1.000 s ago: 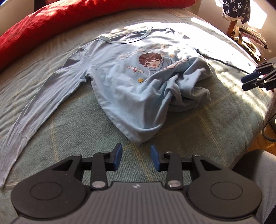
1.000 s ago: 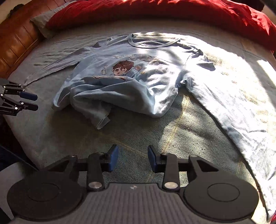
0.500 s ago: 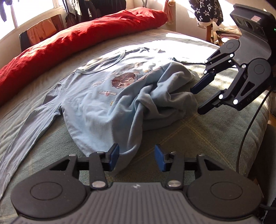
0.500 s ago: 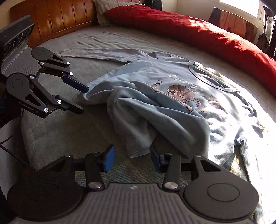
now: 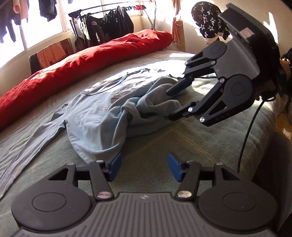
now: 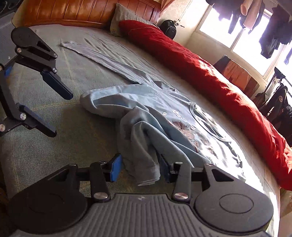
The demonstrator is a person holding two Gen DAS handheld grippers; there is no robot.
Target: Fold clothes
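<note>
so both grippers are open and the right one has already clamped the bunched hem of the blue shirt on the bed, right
Not quite. The right gripper is open, with the bunched hem of the blue shirt lying between its fingers but not clamped; the right wrist view shows it. The left gripper is open too, and the shirt does lie on the bed.

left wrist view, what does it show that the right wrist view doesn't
Only the left wrist view shows the dark star-print cloth hanging near the bed's far corner and the long left sleeve trailing toward the camera. Only the right wrist view shows the brown wooden headboard, the grey pillow, and the crumpled hem lying between the open right gripper fingers. Both show the light blue long-sleeved shirt, the red duvet and the open left gripper.
</note>
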